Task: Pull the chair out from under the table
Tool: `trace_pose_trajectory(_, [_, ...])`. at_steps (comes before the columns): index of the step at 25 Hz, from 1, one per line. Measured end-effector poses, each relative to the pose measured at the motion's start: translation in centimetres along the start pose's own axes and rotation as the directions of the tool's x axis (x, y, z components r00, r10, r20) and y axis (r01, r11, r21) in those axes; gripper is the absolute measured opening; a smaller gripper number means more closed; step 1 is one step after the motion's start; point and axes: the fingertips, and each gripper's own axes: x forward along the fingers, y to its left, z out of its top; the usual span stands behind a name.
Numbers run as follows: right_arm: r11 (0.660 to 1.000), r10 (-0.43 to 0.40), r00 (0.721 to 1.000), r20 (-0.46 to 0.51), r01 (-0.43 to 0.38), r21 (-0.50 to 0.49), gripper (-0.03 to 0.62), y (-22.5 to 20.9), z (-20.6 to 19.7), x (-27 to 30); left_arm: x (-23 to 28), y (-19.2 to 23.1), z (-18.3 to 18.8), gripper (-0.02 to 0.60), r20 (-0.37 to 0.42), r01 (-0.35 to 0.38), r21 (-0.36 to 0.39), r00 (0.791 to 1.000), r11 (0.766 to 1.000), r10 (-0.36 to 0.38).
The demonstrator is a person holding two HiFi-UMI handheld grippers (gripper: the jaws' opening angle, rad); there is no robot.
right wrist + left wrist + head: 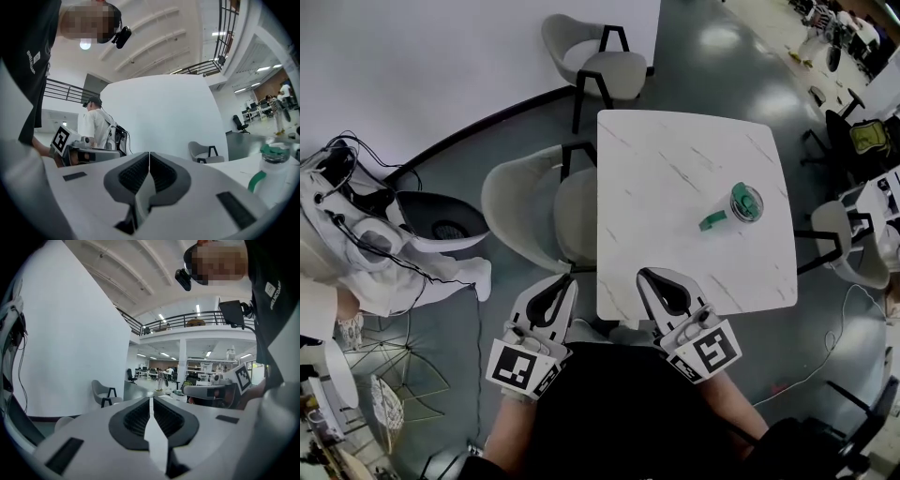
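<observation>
Chair (520, 202): pushed in at the table's left edge, with its seat partly under the top and its curved back outside the edge.
Table (675, 169): square white marbled top; the near edge faces the person.
Left gripper (565, 278): jaws pressed together with nothing between them, held just off the table's near-left corner, close by the chair's near side.
Right gripper (645, 274): jaws closed tight and empty, with the tip at the table's near edge.
Open room: bare grey floor (502, 150) lies left of the chair's back, bounded further left by a person in white (356, 234).
Far chair (600, 56): beyond the far-left corner, apart from the table.
Cup (746, 202): green-lidded, near the table's right edge.
</observation>
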Motion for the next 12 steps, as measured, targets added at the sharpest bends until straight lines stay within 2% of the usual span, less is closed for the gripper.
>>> trace_pose_trajectory(6, [1.000, -0.002, 1.000, -0.027, 0.002, 0.009, 0.014, -0.5, -0.8, 0.8, 0.4, 1.1, -0.2, 0.008, -0.011, -0.014, -0.011, 1.000, 1.000, 0.014])
trace_pose_trajectory(12, [0.999, -0.038, 0.997, -0.064, 0.038, 0.001, 0.014, -0.4, -1.8, 4.0, 1.0, 5.5, -0.7, 0.009, -0.014, -0.002, -0.022, 1.000, 1.000, 0.002])
